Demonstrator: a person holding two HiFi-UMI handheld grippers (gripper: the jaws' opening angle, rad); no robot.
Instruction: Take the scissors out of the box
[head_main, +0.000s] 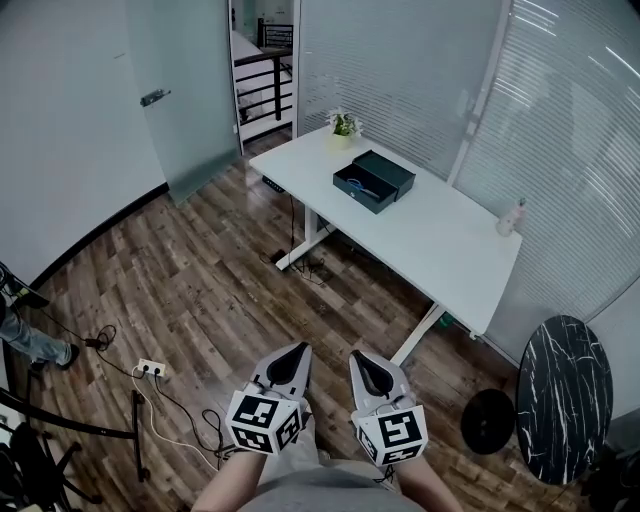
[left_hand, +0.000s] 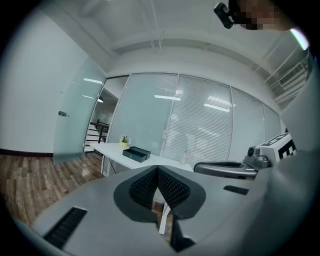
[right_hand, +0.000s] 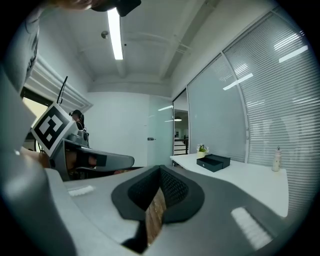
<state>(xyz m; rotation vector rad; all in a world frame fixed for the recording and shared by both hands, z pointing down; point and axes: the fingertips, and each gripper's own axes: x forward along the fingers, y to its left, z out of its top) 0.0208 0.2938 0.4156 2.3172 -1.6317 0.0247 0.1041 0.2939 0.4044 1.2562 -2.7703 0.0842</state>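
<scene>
A dark box (head_main: 362, 188) lies open on the white table (head_main: 430, 240) far ahead, its lid (head_main: 388, 170) set beside it. Inside I make out the scissors (head_main: 361, 187) by a faint blue handle. My left gripper (head_main: 297, 352) and right gripper (head_main: 359, 357) hang side by side low over the wooden floor, well short of the table, both shut and empty. In the left gripper view the box (left_hand: 136, 153) is small beyond the closed jaws of the left gripper (left_hand: 157, 168). The right gripper view shows the box (right_hand: 213, 162) past the shut right gripper (right_hand: 160, 170).
A small potted plant (head_main: 345, 124) and a white bottle (head_main: 511, 217) stand on the table. A black marble round table (head_main: 563, 398) and a black disc (head_main: 488, 420) are at right. A power strip (head_main: 152, 369) with cables lies on the floor; a person's leg (head_main: 30, 340) is at left.
</scene>
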